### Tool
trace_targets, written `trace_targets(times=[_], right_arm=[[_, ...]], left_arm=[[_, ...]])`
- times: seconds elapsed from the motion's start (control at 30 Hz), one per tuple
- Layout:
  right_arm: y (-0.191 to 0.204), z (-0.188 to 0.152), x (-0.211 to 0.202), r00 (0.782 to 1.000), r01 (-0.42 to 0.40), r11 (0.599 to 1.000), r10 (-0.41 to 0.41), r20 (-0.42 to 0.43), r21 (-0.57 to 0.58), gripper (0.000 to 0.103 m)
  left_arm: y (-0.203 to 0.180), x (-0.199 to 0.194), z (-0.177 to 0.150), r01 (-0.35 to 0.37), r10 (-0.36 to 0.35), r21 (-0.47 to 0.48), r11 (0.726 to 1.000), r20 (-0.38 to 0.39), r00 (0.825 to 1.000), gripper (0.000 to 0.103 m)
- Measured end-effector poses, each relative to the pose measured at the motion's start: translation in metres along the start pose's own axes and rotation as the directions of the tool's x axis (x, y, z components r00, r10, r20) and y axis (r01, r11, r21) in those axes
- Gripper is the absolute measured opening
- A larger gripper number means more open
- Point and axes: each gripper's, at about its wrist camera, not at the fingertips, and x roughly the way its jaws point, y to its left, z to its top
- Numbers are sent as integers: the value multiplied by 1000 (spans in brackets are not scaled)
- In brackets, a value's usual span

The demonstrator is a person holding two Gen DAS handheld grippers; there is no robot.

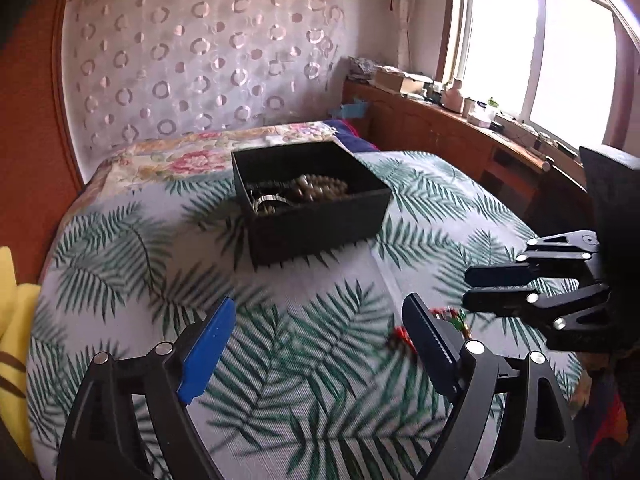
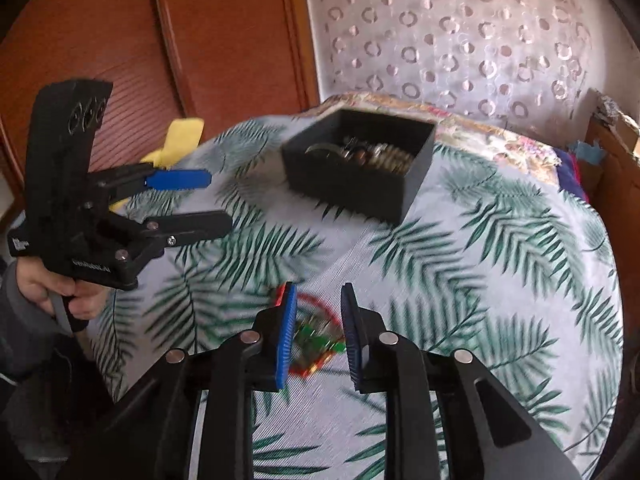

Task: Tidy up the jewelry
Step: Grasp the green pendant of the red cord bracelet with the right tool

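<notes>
A black open box (image 1: pixel 316 216) with bead strings and a metal bangle inside sits on the leaf-print cloth; it also shows in the right wrist view (image 2: pixel 360 172). A red and green bead bracelet (image 2: pixel 316 340) lies on the cloth between the fingers of my right gripper (image 2: pixel 318 300), which is partly open around it, not clamped. In the left wrist view the bracelet (image 1: pixel 452 316) peeks out beside my left gripper's right finger. My left gripper (image 1: pixel 320 312) is wide open and empty, left of the bracelet. The right gripper (image 1: pixel 468 286) enters that view from the right.
The leaf-print cloth (image 1: pixel 304 360) covers a round table with a floral cloth (image 1: pixel 188 156) behind. A yellow cloth (image 2: pixel 180 136) lies at the table's left edge. A wooden sideboard (image 1: pixel 460 128) with clutter stands under the window. A wooden wall (image 2: pixel 160 40) is at left.
</notes>
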Motion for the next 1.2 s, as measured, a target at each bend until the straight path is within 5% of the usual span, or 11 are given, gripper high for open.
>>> trace_targets(times=[0.8,1.2], right_arm=[[9,-4,22,985,5,989,-31,-171,-149,23],[20,-7,24,977,9,971,-60,-205,-238,34]], left_arm=[[-2,-8,-26,29,-30,-33,999,-32,999,82],[-10,-3,-28,39,-39,-18,999,-43,998,82]])
